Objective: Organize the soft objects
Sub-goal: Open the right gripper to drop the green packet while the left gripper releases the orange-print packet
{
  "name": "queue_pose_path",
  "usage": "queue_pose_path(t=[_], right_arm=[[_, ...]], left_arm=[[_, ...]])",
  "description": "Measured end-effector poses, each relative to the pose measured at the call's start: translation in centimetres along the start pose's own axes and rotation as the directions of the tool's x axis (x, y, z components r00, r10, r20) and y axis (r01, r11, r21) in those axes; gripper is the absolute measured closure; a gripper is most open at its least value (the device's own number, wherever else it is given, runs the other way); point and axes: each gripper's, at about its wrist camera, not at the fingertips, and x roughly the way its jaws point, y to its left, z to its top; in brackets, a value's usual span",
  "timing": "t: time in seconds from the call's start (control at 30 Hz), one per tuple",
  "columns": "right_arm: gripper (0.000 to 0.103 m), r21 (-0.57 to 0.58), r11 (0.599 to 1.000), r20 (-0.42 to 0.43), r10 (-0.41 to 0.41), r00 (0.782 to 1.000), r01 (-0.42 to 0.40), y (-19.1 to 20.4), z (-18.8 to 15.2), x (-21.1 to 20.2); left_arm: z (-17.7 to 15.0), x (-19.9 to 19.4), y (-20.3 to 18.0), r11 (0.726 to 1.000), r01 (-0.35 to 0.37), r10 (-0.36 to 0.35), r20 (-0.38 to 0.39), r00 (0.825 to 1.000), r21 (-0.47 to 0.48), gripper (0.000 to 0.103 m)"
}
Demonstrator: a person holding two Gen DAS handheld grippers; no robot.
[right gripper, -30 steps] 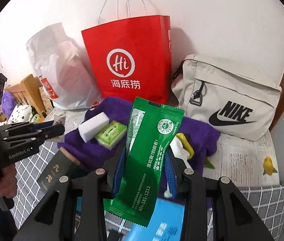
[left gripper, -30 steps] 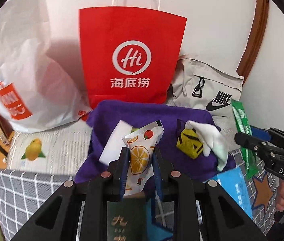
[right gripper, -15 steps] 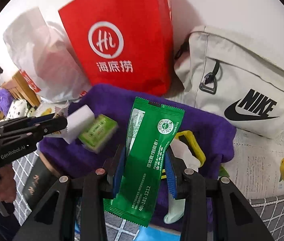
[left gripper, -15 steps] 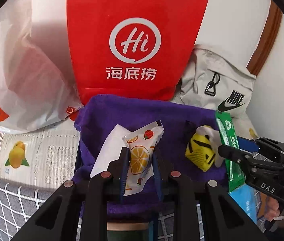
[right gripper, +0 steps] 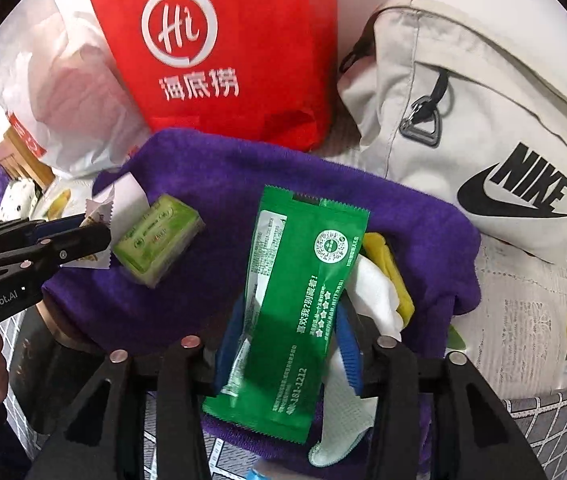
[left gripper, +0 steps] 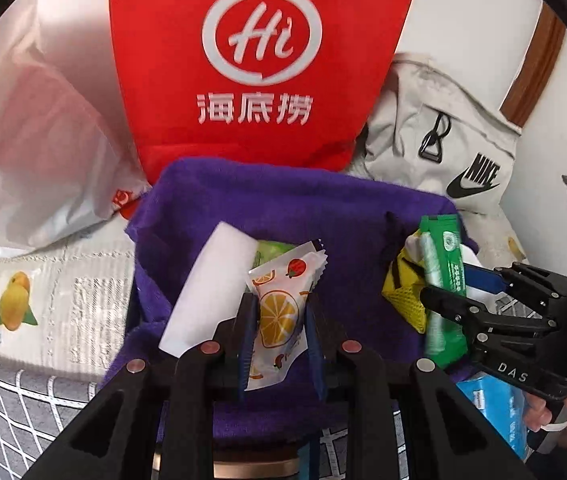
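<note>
A: Holding the orange-print snack sachet in my left hand-held gripper, pads pressed on both its sides. It hangs over the purple towel, pointing down at it.

B: Right side?

A: Right hand-held gripper has the green sachet between its jaws, and the jaws are opening now. Blue pads look off the wrapper on the right edge; left edge I cannot tell. Sachet is tilted, its lower end hanging below the fingers.

B: What is on the towel?

A: White sponge block, lying just left of my left sachet. Small green packet just beside it, flat on the towel. On the right part of the towel, a yellow-and-black piece with a white cloth over it, both directly under the green sachet.

B: Surroundings?

A: Red paper bag upright behind the towel, white plastic bag to its left, beige Nike bag to its right. Lemon-print cover under the towel on the left, grey checked cloth in front of it.
</note>
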Motion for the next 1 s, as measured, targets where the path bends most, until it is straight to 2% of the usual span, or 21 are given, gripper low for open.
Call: queue_pose_path(t=[0.1,0.2,0.43,0.53,0.63,0.77,1.0], right_arm=[[0.057,-0.017,0.999,-0.015,-0.032,0.999,0.031,0.4,0.1,0.7],[0.049,-0.02,1.0,-0.008,-0.016,1.0,0.016,0.4,0.1,0.3],[0.049,0.024,0.999,0.018,0.033,0.999,-0.034,-0.4,0.2,-1.1],[0.049,0.036,0.996,0.023,0.075,0.997,-0.076,-0.5,0.2,-1.6],[0.049,0.032,0.997,0.035,0.076,0.997,-0.077,-0.4,0.2,-2.2],[0.049,0.021,0.997,0.047,0.07,0.996,-0.071,0.1,0.3,-2.7],[0.049,0.034,0.999,0.085,0.027,0.996,-0.03,-0.4,0.4,-5.2]], left_arm=[[-0.2,0.9,-0.2,1.0,-0.007,0.007,-0.022,1.0,0.0,0.08],[-0.3,1.4,-0.1,1.0,-0.004,0.004,-0.038,0.999,-0.005,0.078],[-0.3,1.8,0.2,1.0,-0.011,0.01,-0.05,0.999,-0.021,0.077],[-0.3,1.8,0.2,1.0,-0.01,0.009,-0.054,0.999,-0.022,0.069],[-0.2,1.5,0.1,1.0,-0.015,0.014,-0.053,0.999,-0.022,0.054],[0.0,0.5,0.0,1.0,-0.007,0.006,-0.042,0.999,-0.024,0.049],[0.3,-1.6,-0.1,0.999,-0.044,0.044,-0.006,0.999,-0.02,0.049]])
